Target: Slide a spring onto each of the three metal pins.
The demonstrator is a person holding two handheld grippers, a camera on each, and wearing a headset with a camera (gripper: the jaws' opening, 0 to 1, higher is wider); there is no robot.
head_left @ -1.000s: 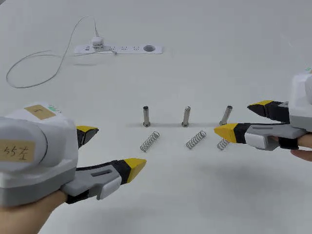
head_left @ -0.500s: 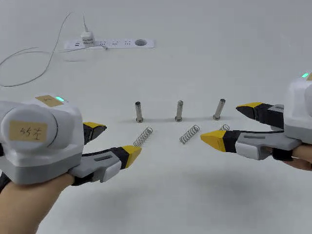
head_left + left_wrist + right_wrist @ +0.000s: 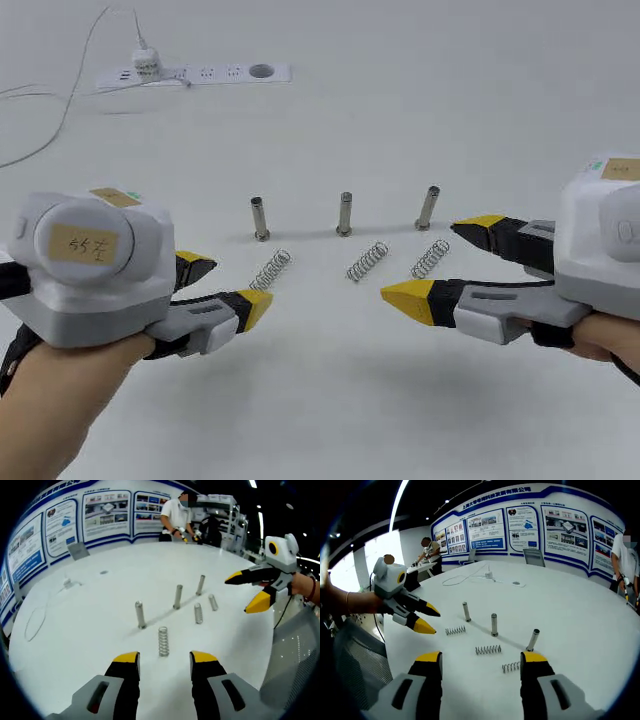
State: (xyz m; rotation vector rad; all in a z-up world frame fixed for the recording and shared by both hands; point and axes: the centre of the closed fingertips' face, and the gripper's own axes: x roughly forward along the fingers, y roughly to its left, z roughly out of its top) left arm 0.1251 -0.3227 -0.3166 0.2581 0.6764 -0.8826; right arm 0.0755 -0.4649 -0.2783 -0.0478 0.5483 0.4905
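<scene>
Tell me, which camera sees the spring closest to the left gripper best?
The left gripper view: the spring lies just ahead of the open left gripper, large, coils clear. The head view shows it smaller, slanting near the left pin. The right gripper view shows it small and far.

Three upright silver metal pins [image 3: 345, 214] stand in a row. Three coiled wire springs [image 3: 367, 261] lie just before them, between the yellow-tipped left gripper [image 3: 236, 281] and right gripper [image 3: 423, 259], both with jaws parted.

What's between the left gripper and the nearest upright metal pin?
A small coiled metal spring, lying flat on the white table just ahead of the open left gripper; the upright metal pin stands beyond it. Left gripper view shows it.
</scene>
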